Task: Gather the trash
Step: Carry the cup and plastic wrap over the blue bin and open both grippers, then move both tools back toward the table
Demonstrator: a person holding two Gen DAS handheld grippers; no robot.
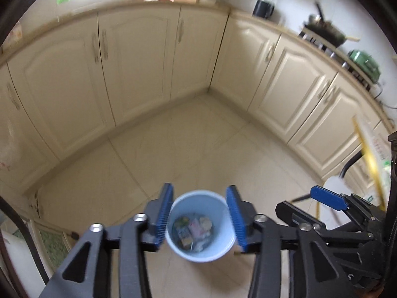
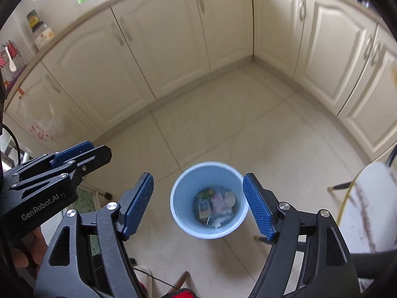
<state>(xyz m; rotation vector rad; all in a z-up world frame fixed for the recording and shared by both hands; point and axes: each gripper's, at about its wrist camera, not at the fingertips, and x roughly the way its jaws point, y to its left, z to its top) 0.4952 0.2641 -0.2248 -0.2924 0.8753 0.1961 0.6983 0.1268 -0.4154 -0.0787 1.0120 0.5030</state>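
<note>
A pale blue trash bin [image 1: 220,219] [image 2: 187,191] stands upright on the tiled floor, right below both grippers. Several wrappers and small cartons [image 1: 193,231] [image 2: 214,204] lie at its bottom. My left gripper [image 1: 200,188] hangs over the bin with its blue pads apart and nothing between them. My right gripper [image 2: 198,175] also points down at the bin, its jaws wide and empty. Each gripper shows at the edge of the other's view: the right gripper [image 1: 327,198] and the left gripper [image 2: 82,149].
Cream cabinet doors [image 2: 153,44] wrap the corner behind the bin. A white seat on dark legs [image 2: 372,206] and a yellow stick [image 1: 369,159] stand to the right. A pan [image 1: 325,29] sits on the stove. A hand [image 2: 24,250] holds the left gripper.
</note>
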